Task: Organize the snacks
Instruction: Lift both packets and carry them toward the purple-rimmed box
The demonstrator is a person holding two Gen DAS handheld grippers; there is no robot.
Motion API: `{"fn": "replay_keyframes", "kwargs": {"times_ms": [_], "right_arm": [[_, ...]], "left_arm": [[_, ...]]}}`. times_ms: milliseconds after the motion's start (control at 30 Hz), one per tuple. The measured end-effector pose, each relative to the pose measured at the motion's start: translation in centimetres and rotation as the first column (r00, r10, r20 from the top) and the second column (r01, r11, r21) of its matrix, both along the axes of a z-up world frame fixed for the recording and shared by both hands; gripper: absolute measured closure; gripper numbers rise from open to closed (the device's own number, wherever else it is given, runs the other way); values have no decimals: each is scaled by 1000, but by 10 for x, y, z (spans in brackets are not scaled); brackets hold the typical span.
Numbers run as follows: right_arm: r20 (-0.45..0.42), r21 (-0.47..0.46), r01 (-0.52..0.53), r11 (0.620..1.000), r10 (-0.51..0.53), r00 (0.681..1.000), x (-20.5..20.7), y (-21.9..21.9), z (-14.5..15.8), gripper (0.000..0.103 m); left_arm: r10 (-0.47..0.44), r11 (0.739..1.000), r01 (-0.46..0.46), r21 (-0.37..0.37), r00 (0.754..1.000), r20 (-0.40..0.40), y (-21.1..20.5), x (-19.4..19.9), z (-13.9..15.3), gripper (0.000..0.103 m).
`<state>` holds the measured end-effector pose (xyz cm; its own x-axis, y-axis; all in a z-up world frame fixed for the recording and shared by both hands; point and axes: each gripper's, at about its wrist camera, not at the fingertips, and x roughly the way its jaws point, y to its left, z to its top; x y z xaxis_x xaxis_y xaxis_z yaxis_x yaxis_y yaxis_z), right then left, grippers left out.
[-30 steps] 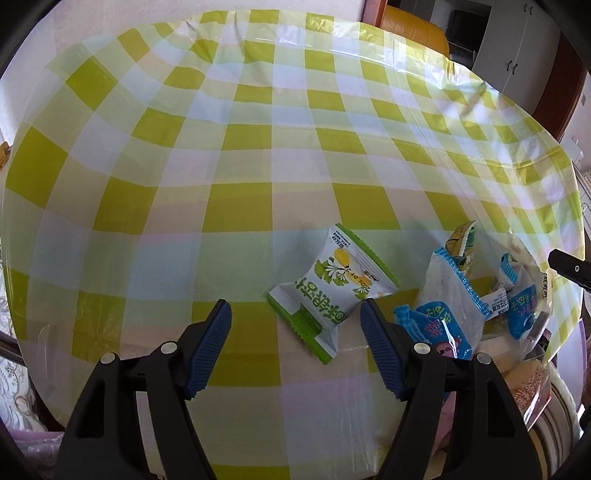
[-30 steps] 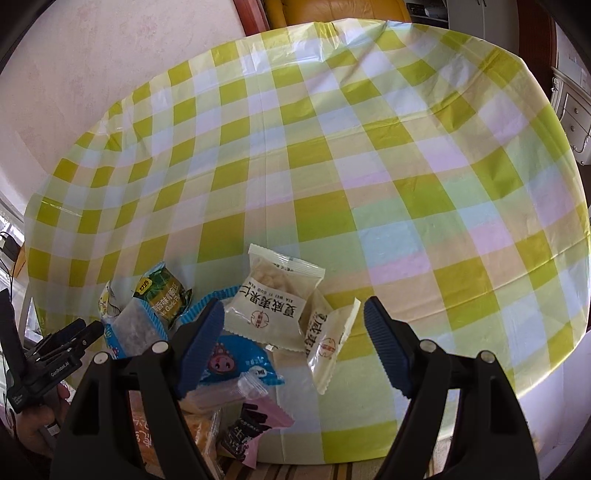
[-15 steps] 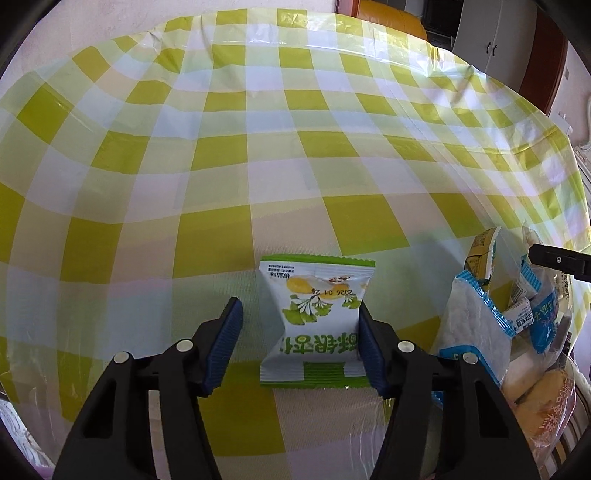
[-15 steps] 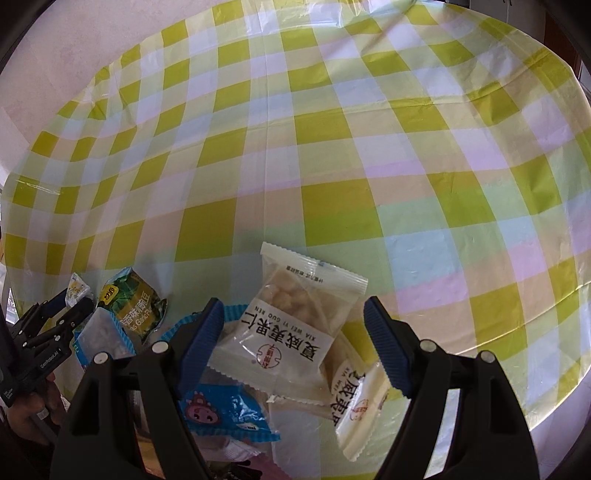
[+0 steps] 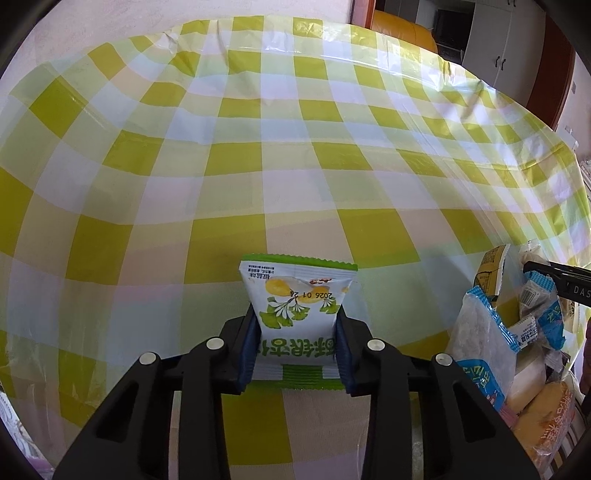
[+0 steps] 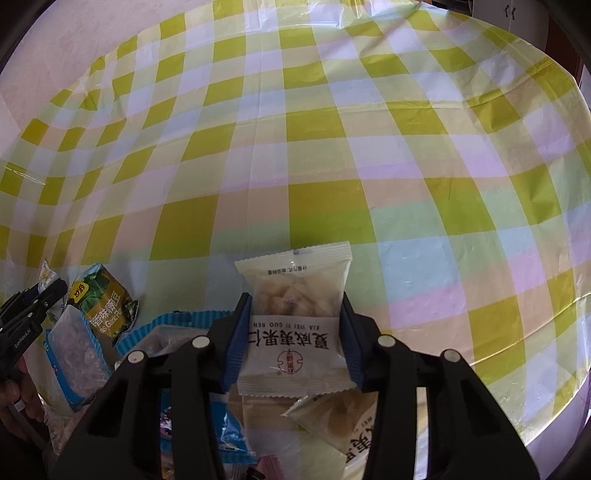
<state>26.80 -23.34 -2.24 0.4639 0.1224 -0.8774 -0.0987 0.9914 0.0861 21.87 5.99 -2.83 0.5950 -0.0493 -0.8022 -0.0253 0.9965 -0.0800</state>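
My left gripper (image 5: 297,343) is shut on a green-and-white snack packet (image 5: 297,295) with a ginkgo leaf print, its blue pads pressing both sides. My right gripper (image 6: 293,339) is shut on a cream nut packet (image 6: 293,295) with a red seal. A second cream packet (image 6: 343,428) lies under it. A pile of snacks lies between the grippers: a blue-and-white packet (image 5: 484,343), a small yellow packet (image 5: 491,266), a green bean packet (image 6: 103,302) and a blue-edged packet (image 6: 70,350).
The round table wears a yellow-green checked plastic cloth (image 5: 295,147), also filling the right wrist view (image 6: 332,147). An orange chair (image 5: 402,29) and white cabinets (image 5: 517,40) stand beyond the far edge. The right gripper's tip (image 5: 561,277) shows at the left view's right edge.
Both grippers moved forward over their packets and closed: the left on the green-and-white packet, the right on the cream packet. Both were open a second ago.
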Motion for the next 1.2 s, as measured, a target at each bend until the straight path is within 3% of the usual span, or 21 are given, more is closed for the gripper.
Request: {"fn": "replay_keyframes", "kwargs": {"times_ms": [433, 700, 1200], "right_arm": [[135, -12, 16, 1000, -14, 991, -7, -2, 26, 61], [167, -9, 14, 1000, -13, 986, -24, -5, 39, 61], [171, -3, 43, 999, -42, 984, -87, -40, 53, 61]], "left_arm": [[74, 997, -72, -35, 995, 64, 10, -14, 19, 69], [86, 995, -81, -56, 991, 105, -3, -36, 42, 69], [-21, 992, 37, -118, 991, 136, -73, -79, 71, 69]]}}
